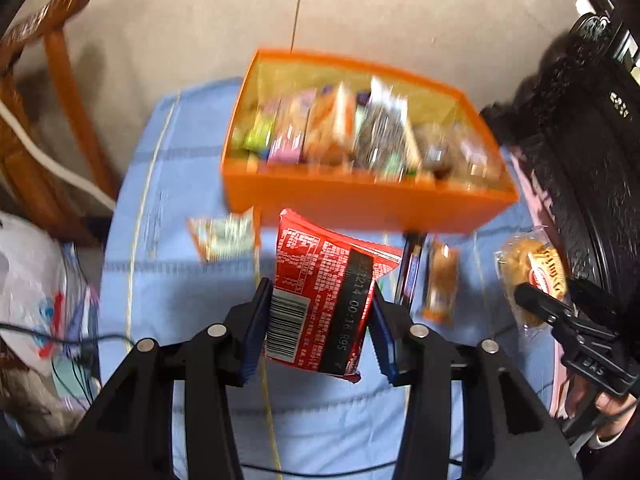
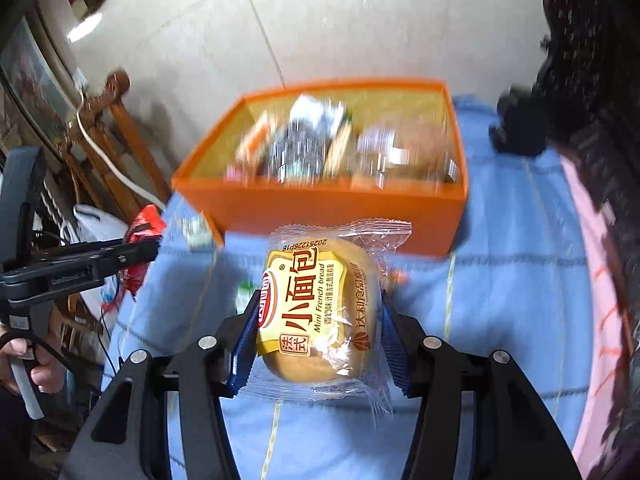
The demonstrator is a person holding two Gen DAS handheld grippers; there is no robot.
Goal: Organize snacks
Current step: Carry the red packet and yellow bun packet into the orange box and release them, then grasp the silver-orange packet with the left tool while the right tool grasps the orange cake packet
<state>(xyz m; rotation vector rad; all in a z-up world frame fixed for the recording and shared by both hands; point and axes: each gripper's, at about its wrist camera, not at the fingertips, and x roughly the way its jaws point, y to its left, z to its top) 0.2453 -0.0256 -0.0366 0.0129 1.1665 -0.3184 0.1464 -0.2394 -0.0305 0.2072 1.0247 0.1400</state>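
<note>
The left gripper [image 1: 320, 312] is clamped on a red snack packet [image 1: 320, 292], held above the blue cloth [image 1: 192, 280]. The right gripper [image 2: 318, 336] is clamped on a wrapped bread roll [image 2: 320, 312]. Beyond both, the orange box [image 2: 340, 208] holds blurred snacks.

Even, soft daylight; the orange plastic box [image 1: 360, 200] of snacks smears with motion blur, and fisheye edges bend and darken.

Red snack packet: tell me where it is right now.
The red snack packet is clamped in the left gripper, lifted above the blue tablecloth, just in front of the orange box.
</note>
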